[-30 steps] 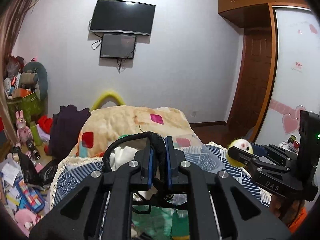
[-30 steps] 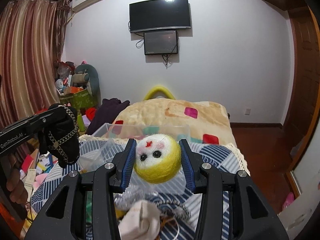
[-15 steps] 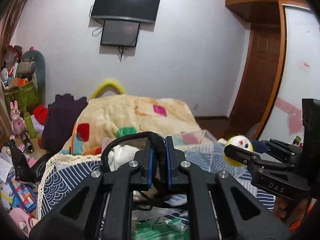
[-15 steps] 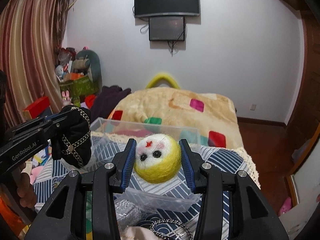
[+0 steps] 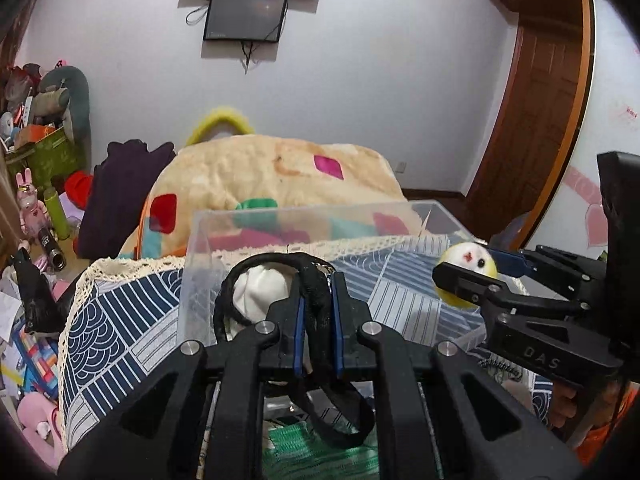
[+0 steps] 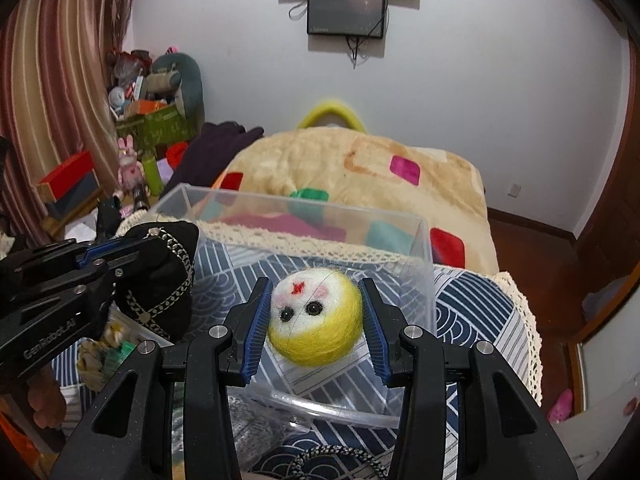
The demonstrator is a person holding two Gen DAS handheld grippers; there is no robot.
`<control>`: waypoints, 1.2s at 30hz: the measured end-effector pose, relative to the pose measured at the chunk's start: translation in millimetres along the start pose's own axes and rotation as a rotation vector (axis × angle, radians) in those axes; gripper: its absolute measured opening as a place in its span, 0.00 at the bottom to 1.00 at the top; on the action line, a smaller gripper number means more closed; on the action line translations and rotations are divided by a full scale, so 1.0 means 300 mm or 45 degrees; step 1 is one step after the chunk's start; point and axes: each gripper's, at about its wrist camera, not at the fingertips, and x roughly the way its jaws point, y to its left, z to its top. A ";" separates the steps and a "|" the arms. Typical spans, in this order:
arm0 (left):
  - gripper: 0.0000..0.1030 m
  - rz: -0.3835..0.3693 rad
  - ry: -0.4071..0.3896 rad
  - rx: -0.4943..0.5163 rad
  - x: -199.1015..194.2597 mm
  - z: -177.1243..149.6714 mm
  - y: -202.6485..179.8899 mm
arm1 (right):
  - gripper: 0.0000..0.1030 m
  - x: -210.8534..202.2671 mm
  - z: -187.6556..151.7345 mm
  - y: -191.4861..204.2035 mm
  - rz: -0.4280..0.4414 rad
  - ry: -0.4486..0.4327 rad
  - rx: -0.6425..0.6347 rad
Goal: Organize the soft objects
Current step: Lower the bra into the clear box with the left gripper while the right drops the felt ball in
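Observation:
My right gripper (image 6: 316, 316) is shut on a yellow and white felt ball (image 6: 314, 322) with a small face, held over the clear plastic box (image 6: 420, 264). The ball also shows in the left wrist view (image 5: 468, 276). My left gripper (image 5: 316, 320) is shut on a black fabric pouch with a strap (image 5: 312, 292) and a white lining (image 5: 260, 292), at the box's (image 5: 192, 264) near edge. In the right wrist view the pouch (image 6: 160, 276) is black with a silver chain, left of the ball.
The box stands on a blue patterned cloth with a lace edge (image 5: 112, 320). A beige blanket with coloured patches (image 6: 360, 172) lies behind it. More soft items lie below, green knit (image 5: 304, 452) and a chain (image 6: 340, 456). Clutter fills the floor at left (image 5: 36, 220).
Both grippers have moved forward and up over the clear box with their objects still held. The box now fills the middle of both views.

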 end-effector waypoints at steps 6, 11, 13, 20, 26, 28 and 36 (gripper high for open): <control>0.15 0.037 0.046 0.013 0.029 -0.018 -0.005 | 0.39 0.038 -0.005 -0.008 0.010 0.065 -0.019; 0.20 0.063 0.047 0.031 0.025 -0.031 -0.009 | 0.47 0.042 -0.015 -0.007 0.020 0.091 -0.024; 0.23 0.075 0.045 0.048 0.016 -0.034 -0.014 | 0.56 0.040 -0.012 -0.003 0.011 0.081 -0.032; 0.40 0.079 0.030 0.086 -0.025 -0.037 -0.025 | 0.63 -0.018 -0.003 -0.004 0.009 0.022 -0.027; 0.58 0.075 -0.038 0.111 -0.110 -0.025 -0.038 | 0.71 -0.121 0.009 0.002 -0.021 -0.097 -0.035; 0.63 0.073 -0.070 0.115 -0.147 -0.017 -0.043 | 0.71 -0.150 0.014 0.006 -0.020 -0.126 -0.033; 0.94 0.068 -0.183 0.139 -0.307 -0.011 -0.054 | 0.80 -0.289 0.005 0.010 -0.016 -0.269 -0.014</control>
